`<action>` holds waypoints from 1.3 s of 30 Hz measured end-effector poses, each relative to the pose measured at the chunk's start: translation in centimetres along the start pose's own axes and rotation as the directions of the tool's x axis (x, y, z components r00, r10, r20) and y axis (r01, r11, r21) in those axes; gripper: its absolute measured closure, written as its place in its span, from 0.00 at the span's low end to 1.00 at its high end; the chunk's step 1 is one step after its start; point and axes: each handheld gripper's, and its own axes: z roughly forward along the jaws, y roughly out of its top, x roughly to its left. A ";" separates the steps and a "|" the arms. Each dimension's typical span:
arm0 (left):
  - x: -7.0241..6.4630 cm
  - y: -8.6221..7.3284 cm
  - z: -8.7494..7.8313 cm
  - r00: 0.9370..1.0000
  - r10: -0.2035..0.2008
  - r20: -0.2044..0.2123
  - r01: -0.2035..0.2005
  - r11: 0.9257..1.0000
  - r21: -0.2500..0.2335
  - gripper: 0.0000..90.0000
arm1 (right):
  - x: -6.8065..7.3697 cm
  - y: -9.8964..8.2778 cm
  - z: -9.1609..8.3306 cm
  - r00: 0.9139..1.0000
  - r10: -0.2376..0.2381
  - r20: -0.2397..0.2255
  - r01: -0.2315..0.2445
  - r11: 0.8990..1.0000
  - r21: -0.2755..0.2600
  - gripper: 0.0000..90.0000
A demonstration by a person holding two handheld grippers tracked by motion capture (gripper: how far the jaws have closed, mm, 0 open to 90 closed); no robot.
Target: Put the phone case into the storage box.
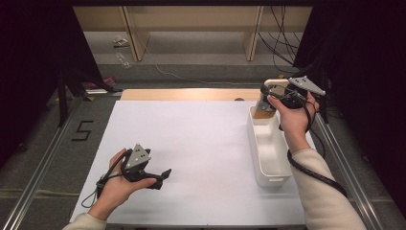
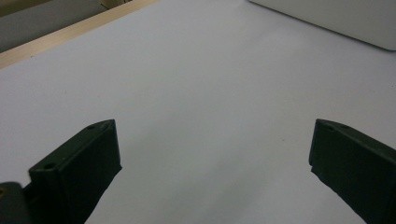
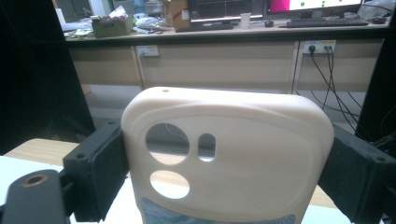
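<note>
R claw (image 1: pixel 271 94) clamped on phone case (image 3: pixel 227 154), held upright above far end of bin (image 1: pixel 268 148). L claw (image 1: pixel 165 173) open, idle on worktop (image 1: pixel 201 143) left of bin. Risk: smooth case could slip or tilt, miss bin on release.

Grey floor (image 1: pixel 48 158), black curtains (image 1: pixel 28 57) both sides; beyond the right gripper, wooden desk (image 3: pixel 224 32) with monitors (image 3: pixel 224 8), possibly cardboard boxes.

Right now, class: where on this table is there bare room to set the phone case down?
The white table top is bare between the left gripper and the white bin. The bin's floor looks bare too. The far right corner is crowded: right gripper, phone case.
</note>
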 end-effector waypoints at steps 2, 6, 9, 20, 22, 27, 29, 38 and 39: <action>0.0 0.0 0.0 1.000 0.000 0.000 0.000 1.000 0.000 0.01 | 0.0 0.0 0.1 1.000 0.002 0.000 -0.002 1.000 0.003 0.14; 0.0 0.0 0.0 1.000 -0.001 0.000 0.001 1.000 -0.001 0.01 | 0.0 0.0 0.2 1.000 0.000 0.002 0.000 1.000 0.004 0.14; 0.0 0.0 0.0 1.000 -0.001 0.002 0.001 1.000 -0.002 0.01 | 0.0 0.0 0.3 1.000 0.000 0.002 0.000 1.000 0.006 0.14; 0.0 0.1 0.0 1.000 0.000 0.001 0.000 1.000 -0.002 0.01 | 0.0 0.1 0.9 1.000 0.001 0.007 -0.001 1.000 0.013 0.14; 0.0 0.0 0.0 1.000 -0.002 0.001 0.002 1.000 -0.002 0.01 | 0.0 0.1 1.0 1.000 -0.005 0.009 0.005 1.000 0.018 0.14; 0.0 0.0 0.0 1.000 -0.002 0.002 0.002 1.000 -0.002 0.01 | 0.0 0.0 1.2 1.000 -0.004 0.011 0.004 1.000 0.020 0.14; 0.0 0.0 0.0 1.000 -0.001 0.001 0.001 1.000 -0.001 0.01 | 0.0 0.0 1.3 1.000 -0.005 0.012 0.004 1.000 0.021 0.14; 0.0 0.0 0.0 1.000 -0.002 0.001 0.002 1.000 0.000 0.01 | 0.0 0.2 1.5 1.000 -0.011 0.016 0.010 1.000 0.022 0.14; 0.0 0.0 0.0 1.000 -0.002 0.001 0.002 1.000 0.000 0.01 | 0.0 0.2 1.5 1.000 -0.013 0.016 0.013 1.000 0.022 0.14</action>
